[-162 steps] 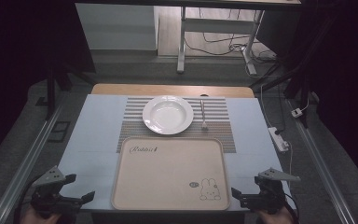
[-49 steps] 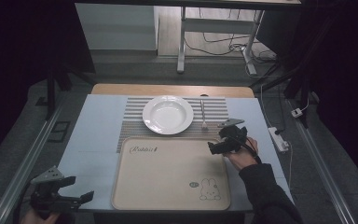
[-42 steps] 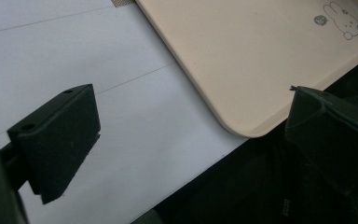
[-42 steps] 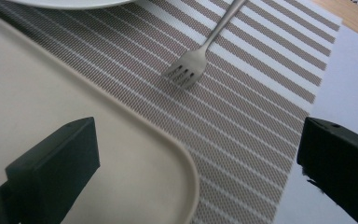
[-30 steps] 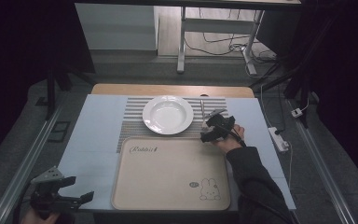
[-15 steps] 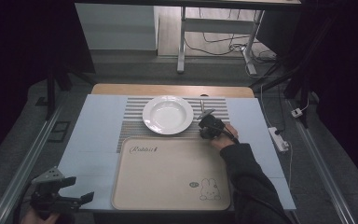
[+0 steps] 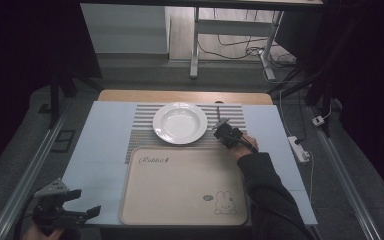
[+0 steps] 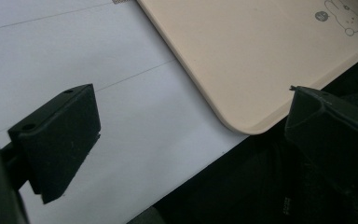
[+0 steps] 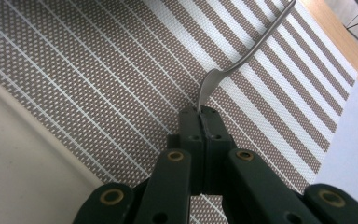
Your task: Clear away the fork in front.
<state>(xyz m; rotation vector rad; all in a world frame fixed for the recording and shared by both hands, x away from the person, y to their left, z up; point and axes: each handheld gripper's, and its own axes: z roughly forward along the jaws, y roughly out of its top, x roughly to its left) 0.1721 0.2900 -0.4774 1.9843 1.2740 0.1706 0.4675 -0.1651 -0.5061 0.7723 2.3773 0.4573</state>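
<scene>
On the striped placemat (image 7: 145, 135), just right of the white plate (image 7: 180, 122), the right gripper (image 9: 199, 112) has just been closing and now pinches the near end of a metal utensil (image 9: 242, 58). Near the tray's (image 7: 180, 185) corner, the left gripper (image 8: 191, 126) hangs with jaws wide apart.

A white plate (image 7: 180, 122) sits on the striped placemat (image 7: 142, 132) behind the beige tray (image 7: 180, 187).

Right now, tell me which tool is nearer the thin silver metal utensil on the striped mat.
Right. The right tool is clamped on the thin silver metal utensil; the left tool hovers open at the table's near left corner.
</scene>
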